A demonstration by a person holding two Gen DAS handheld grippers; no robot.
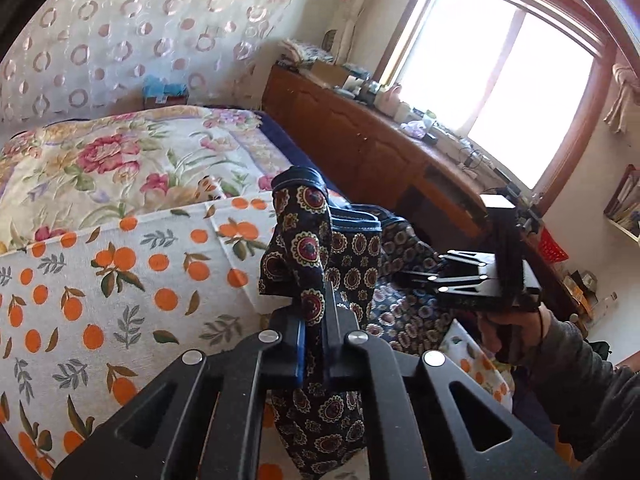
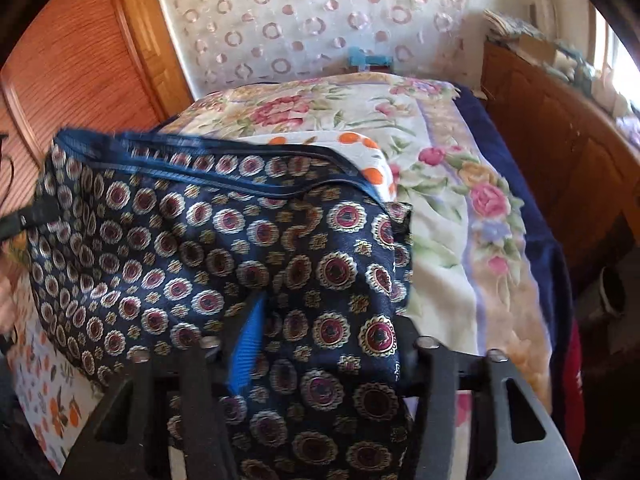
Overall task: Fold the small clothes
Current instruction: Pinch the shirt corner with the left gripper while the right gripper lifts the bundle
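Observation:
A small dark navy garment (image 1: 352, 264) with a round medallion print and a blue waistband (image 2: 240, 168) hangs lifted over the bed. My left gripper (image 1: 316, 320) is shut on a bunched fold of it, and the cloth rises in a peak above the fingers. My right gripper (image 1: 416, 276), held in a person's hand (image 1: 504, 332), reaches into the garment's other side. In the right wrist view the garment (image 2: 200, 240) drapes across the right gripper (image 2: 324, 320). Its jaws stand apart; one blue pad (image 2: 246, 344) shows, the other finger is hidden under cloth.
The bed carries a white sheet with orange fruit print (image 1: 120, 280) and a floral blanket (image 1: 120, 152) behind it. A long wooden cabinet (image 1: 360, 136) cluttered with small items runs under the window on the right. A wooden wardrobe (image 2: 80, 60) stands to the left.

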